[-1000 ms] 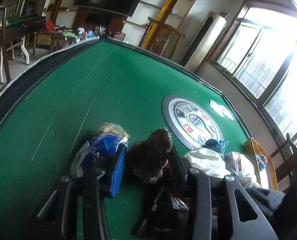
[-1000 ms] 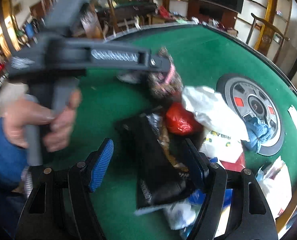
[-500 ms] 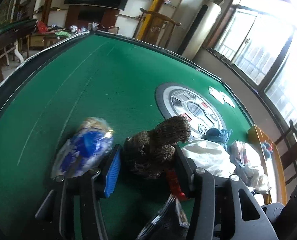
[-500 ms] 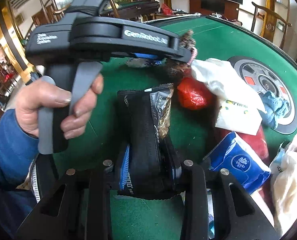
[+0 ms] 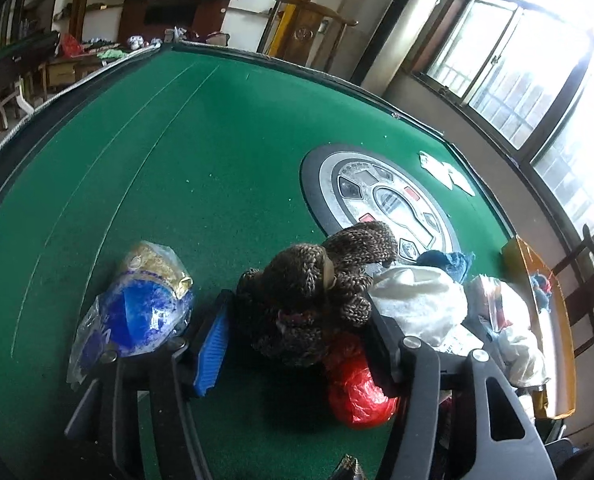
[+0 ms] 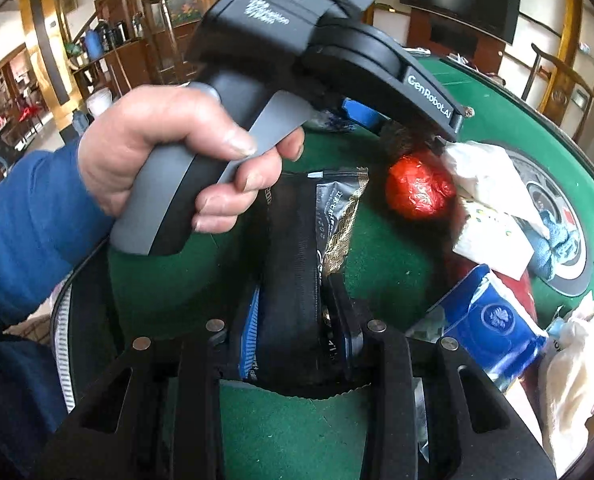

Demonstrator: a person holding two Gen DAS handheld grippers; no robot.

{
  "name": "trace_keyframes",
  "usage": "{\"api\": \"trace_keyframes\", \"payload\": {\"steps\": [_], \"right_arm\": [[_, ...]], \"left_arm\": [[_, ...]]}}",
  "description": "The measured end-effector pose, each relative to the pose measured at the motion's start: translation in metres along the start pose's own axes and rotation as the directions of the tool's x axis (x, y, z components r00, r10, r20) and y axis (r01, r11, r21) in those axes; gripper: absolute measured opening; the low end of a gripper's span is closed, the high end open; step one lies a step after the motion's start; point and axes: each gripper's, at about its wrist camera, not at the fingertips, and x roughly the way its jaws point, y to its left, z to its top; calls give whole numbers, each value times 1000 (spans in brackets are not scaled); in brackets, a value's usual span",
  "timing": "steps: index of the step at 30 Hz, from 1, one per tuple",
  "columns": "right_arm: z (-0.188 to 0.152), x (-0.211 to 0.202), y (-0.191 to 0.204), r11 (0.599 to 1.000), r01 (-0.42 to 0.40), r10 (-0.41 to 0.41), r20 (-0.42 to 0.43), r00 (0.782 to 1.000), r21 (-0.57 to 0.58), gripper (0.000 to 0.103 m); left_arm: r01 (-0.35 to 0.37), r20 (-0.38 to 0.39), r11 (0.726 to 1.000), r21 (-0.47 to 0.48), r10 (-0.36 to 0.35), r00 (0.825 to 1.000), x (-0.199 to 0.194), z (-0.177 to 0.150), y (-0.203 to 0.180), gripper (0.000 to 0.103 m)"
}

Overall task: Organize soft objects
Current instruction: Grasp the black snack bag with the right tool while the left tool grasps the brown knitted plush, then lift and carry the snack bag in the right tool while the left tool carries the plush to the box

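Note:
A brown knitted toy (image 5: pixel 309 300) lies on the green felt table (image 5: pixel 177 160) between the fingers of my left gripper (image 5: pixel 297 308). Its jaws are opening, and the blue pad (image 5: pixel 213 340) stands just clear of the toy. My right gripper (image 6: pixel 293 332) is shut on a black snack bag (image 6: pixel 293 248) that stands up from the felt. A red plastic bundle (image 5: pixel 361 392) lies beside the toy. In the right wrist view a person's hand (image 6: pixel 169 148) holds the left gripper's handle above the black bag.
A blue and gold snack bag (image 5: pixel 145 304) lies left of the left gripper. A white bag (image 5: pixel 417 304), blue knitwear (image 5: pixel 453 262) and a blue tissue pack (image 6: pixel 493 320) crowd the right. A round control panel (image 5: pixel 385 200) sits mid-table, with an orange box (image 5: pixel 553 320) at the right edge.
The left jaws have spread apart around the brown toy, which now rests on the felt. The right jaws closed on the black bag and still hold it.

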Motion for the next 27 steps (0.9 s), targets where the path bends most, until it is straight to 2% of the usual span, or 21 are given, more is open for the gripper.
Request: {"api": "trace_keyframes", "payload": {"steps": [5,10,22,25,27], "right_arm": [[-2,0,0,1000,-5,5,-1,1000,-12,32],[-1,0,-9,1000,-8,8,-8,1000,2,33],[20,8,-2,998,69,-69,-85,994,-4,33],[30,12,-6,997,78,-74,-100,992,29,33],[33,16,-15,995,67,-58,-110,992,80,39]], "left_arm": [[30,1,999,-36,-30,1000,-5,0,7,57],[57,55,996,-72,-53,997,-22,3,16,57],[82,106,993,-86,-73,992,-34,7,15,57],[85,108,993,-88,-75,991,-33,6,14,57],[87,107,992,-87,-78,991,-32,6,14,57]]}}
